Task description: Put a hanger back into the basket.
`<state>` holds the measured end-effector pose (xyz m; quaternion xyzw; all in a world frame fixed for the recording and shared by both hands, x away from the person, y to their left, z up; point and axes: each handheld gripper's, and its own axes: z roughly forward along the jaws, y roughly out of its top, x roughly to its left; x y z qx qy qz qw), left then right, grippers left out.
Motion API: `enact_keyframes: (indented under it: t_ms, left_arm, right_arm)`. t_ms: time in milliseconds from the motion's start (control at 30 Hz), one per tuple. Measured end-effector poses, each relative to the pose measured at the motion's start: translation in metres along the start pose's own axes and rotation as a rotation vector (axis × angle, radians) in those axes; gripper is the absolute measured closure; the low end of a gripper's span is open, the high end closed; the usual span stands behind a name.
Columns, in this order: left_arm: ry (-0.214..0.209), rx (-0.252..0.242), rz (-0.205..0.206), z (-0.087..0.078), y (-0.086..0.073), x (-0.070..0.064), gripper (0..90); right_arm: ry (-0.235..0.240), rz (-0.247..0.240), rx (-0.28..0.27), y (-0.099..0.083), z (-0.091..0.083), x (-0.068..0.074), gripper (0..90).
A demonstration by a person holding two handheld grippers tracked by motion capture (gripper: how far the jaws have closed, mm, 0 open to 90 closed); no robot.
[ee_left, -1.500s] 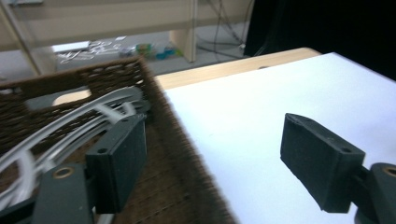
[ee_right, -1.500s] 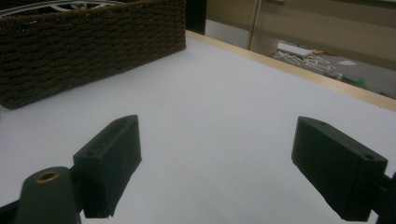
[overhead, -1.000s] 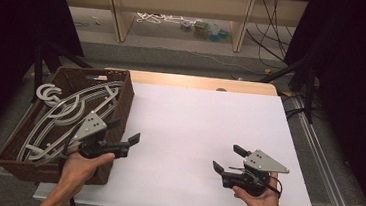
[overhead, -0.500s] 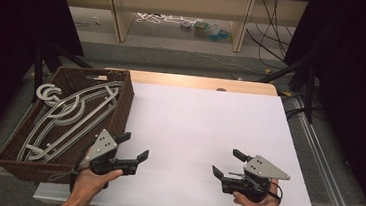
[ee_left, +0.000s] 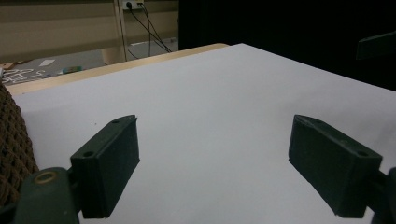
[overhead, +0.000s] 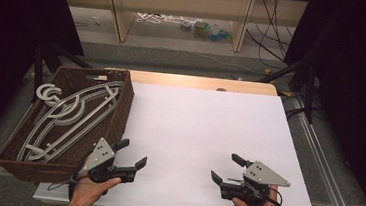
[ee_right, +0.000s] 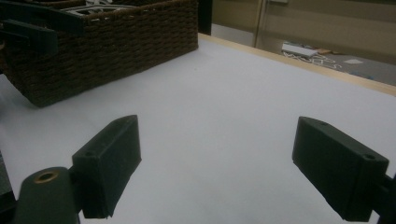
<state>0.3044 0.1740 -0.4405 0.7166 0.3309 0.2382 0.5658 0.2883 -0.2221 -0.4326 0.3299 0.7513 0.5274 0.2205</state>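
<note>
Both tongs sit at the near bench edge, spread wide and empty: left tongs (overhead: 131, 153) just beside the wicker basket (overhead: 120, 108), right tongs (overhead: 226, 168) well apart. Grey hangers (overhead: 67, 115) lie stacked inside the basket, untouched. Looks like the start; likely next, left tongs reach over the rim and clamp one hanger's bar.

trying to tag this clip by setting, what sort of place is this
Probably a lab or studio set up for recording, not a home. A table covered in plain white sits between dark curtains, loose cables trail over the floor by bare wooden shelving, and a wicker basket of grey hangers stands as a prop.
</note>
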Motion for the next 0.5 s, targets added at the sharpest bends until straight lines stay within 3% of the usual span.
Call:
enact_keyframes:
  t_ms: [67, 200, 267, 333, 500]
  left_arm:
    - [-0.007, -0.01, -0.018, 0.0008, -0.0007, -0.0004, 16.1]
    - [0.001, 0.001, 0.002, 0.0003, -0.0001, 0.0002, 16.1]
    - [-0.001, -0.003, 0.004, 0.0006, 0.0002, 0.0001, 16.1]
    - [-0.002, -0.003, 0.011, 0.0007, 0.0004, 0.0003, 16.1]
    - [-0.004, 0.002, -0.005, 0.0008, 0.0, -0.0017, 16.1]
  right_arm:
    - [-0.014, -0.008, -0.01, 0.0, -0.0001, -0.0006, 16.2]
    - [-0.01, -0.017, -0.018, 0.0, 0.0005, -0.0009, 16.2]
    - [-0.003, 0.001, -0.003, -0.0004, 0.0001, 0.0002, 16.2]
    - [-0.013, -0.015, -0.024, -0.0009, 0.0012, -0.001, 16.2]
    - [-0.007, 0.004, 0.001, -0.0006, -0.0006, 0.0, 16.2]
